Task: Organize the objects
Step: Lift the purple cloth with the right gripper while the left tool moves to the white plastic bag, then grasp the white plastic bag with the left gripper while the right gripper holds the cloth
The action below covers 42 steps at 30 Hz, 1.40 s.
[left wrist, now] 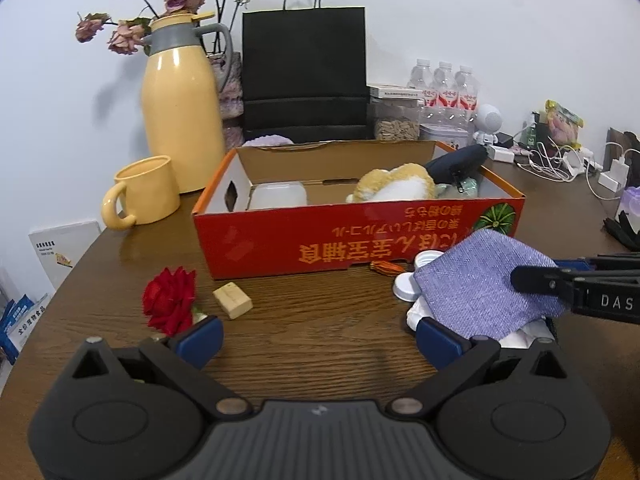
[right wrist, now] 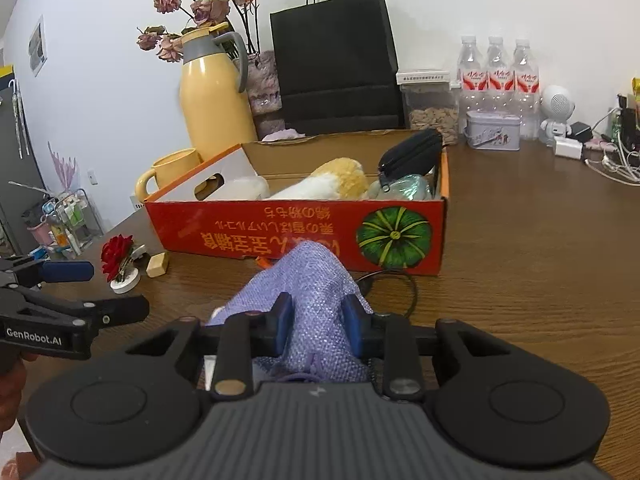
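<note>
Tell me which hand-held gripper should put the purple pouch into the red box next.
Right. The right hand-held gripper is already shut on the purple pouch, just in front of the red box. The left hand-held gripper is open and holds nothing.

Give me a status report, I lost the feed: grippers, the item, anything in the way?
Right gripper shut on purple pouch. Left gripper open, empty. Pouch short of red box; box wall ahead, white caps under pouch.
</note>
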Each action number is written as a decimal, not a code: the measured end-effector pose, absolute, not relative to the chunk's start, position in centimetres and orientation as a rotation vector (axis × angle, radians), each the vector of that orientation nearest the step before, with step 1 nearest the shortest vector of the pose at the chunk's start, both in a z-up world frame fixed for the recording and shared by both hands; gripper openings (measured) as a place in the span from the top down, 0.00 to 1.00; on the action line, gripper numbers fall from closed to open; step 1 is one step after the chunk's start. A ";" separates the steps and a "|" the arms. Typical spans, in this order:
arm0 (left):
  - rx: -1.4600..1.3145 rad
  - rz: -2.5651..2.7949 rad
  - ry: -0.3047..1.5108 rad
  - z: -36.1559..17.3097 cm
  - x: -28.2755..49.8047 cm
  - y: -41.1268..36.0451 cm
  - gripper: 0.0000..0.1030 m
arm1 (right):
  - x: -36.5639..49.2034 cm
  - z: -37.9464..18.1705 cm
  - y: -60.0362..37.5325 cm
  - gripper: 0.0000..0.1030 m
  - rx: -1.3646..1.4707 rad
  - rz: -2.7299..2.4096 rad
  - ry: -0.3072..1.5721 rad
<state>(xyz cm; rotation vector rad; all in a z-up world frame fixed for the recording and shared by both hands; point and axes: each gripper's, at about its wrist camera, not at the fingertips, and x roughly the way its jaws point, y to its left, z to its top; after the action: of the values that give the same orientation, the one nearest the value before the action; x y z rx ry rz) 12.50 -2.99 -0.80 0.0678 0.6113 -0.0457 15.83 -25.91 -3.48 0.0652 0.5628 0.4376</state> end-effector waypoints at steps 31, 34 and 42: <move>-0.023 -0.243 0.736 -1.8 16.8 -10.9 0.00 | 17.0 -0.7 -34.0 0.88 0.352 0.540 0.422; -0.016 -0.225 0.778 -2.5 17.9 -11.7 0.00 | 17.3 -1.3 -35.1 0.88 0.380 0.549 0.430; -0.079 -0.186 0.806 -4.0 18.9 -11.3 0.01 | 17.7 -2.8 -36.2 0.88 0.413 0.553 0.455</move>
<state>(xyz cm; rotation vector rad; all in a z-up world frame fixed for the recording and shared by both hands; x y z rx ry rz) 18.87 -11.27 -3.96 -0.0787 0.8057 -0.1859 17.68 -36.19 -2.84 0.4131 0.4550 0.5525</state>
